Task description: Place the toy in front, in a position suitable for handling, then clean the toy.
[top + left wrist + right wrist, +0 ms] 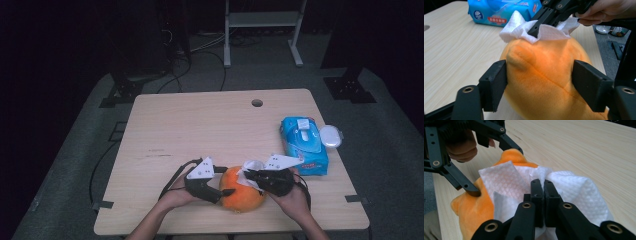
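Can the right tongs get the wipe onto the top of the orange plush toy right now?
Probably yes: the right tongs already press the white wipe on the orange plush toy, nothing lying between.

I see a fuzzy orange plush toy (544, 77), a dimpled white paper wipe (506, 182), matt black plastic jaws, a glossy blue pack (303, 145) at the smooth wood table's (200, 130) right edge.

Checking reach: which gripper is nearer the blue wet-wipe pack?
Right. The right gripper is just left of the blue wet-wipe pack; the left gripper lies farther left, beyond the orange plush toy.
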Available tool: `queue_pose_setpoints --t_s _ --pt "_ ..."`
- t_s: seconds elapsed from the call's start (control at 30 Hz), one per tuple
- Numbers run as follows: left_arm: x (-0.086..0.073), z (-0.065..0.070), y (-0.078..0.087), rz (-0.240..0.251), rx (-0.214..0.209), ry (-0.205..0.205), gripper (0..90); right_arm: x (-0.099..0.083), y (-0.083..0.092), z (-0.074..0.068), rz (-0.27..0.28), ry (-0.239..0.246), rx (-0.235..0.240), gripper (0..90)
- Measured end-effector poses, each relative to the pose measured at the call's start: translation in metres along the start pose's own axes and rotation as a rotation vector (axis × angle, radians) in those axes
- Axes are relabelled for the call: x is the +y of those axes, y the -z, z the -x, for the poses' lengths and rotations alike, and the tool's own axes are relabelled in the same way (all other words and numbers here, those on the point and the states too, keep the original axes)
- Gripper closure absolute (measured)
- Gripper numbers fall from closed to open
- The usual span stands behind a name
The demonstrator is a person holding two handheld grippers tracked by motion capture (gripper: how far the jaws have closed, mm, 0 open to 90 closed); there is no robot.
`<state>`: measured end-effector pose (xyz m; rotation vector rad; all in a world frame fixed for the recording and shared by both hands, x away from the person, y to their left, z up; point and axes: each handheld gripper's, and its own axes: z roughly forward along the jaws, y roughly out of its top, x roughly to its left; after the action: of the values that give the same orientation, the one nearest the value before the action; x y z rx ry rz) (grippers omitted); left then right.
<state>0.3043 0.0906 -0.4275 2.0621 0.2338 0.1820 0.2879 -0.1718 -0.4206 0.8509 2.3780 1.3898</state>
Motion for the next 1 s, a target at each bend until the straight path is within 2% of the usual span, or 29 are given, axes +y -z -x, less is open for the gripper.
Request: queue_pose_setpoints --t_s 0.1,0.17,0.2,0.33,0.43,0.47,0.57,0.6,0.67,0.7,0.73,0.77,0.83,0.93,1.0 --pt "-0.003 -0.003 0.004 -0.004 -0.032 0.016 22.3 -0.001 -0.002 0.001 -0.004 -0.007 -0.001 87.2" --pt "-0.006 -0.006 0.004 -0.006 -0.051 0.04 22.8 -0.001 -0.003 0.002 -0.002 -0.013 0.001 87.2" --pt "-0.007 -0.006 0.003 -0.007 -0.056 0.042 26.2 -0.002 -0.003 0.002 0.0 -0.016 0.003 87.2" --pt "-0.006 0.0 -0.002 -0.01 -0.041 0.021 31.6 -0.002 -0.001 0.002 -0.005 -0.016 -0.004 87.2" --pt "-0.003 0.006 -0.003 -0.028 -0.027 -0.028 33.2 0.002 0.005 -0.004 0.018 -0.016 -0.007 87.2" --pt "-0.003 0.008 -0.004 -0.034 -0.019 -0.054 33.6 0.006 0.007 -0.01 0.034 0.001 0.001 87.2" --pt "-0.004 0.01 -0.006 -0.048 -0.012 -0.073 34.4 0.009 0.006 -0.017 0.038 0.021 0.012 87.1" --pt "-0.005 0.01 -0.005 -0.049 -0.009 -0.076 34.8 0.01 0.002 -0.019 0.022 0.046 -0.001 87.1" --pt "-0.006 0.009 -0.005 -0.039 -0.006 -0.054 34.9 0.01 0.001 -0.017 0.018 0.037 -0.01 87.0" --pt "-0.006 0.008 -0.005 -0.037 -0.006 -0.046 35.1 0.006 0.001 -0.007 0.006 0.021 -0.045 87.1" --pt "-0.006 0.008 -0.006 -0.035 -0.004 -0.043 35.1 0.006 0.001 -0.007 0.006 0.021 -0.045 87.1" --pt "-0.006 0.008 -0.006 -0.033 -0.002 -0.044 35.2 0.003 0.002 0.001 -0.002 -0.008 -0.058 87.1" --pt "-0.006 0.009 -0.006 -0.028 0.001 -0.048 35.2 0.002 0.003 0.004 -0.005 -0.025 -0.062 87.1" --pt "-0.005 0.013 -0.007 -0.033 0.003 -0.079 35.3 0.005 0.005 0.001 0.014 -0.025 -0.063 87.1" --pt "-0.002 0.017 -0.008 -0.041 0.01 -0.127 35.4 0.01 0.005 -0.008 0.035 -0.009 -0.042 87.0"
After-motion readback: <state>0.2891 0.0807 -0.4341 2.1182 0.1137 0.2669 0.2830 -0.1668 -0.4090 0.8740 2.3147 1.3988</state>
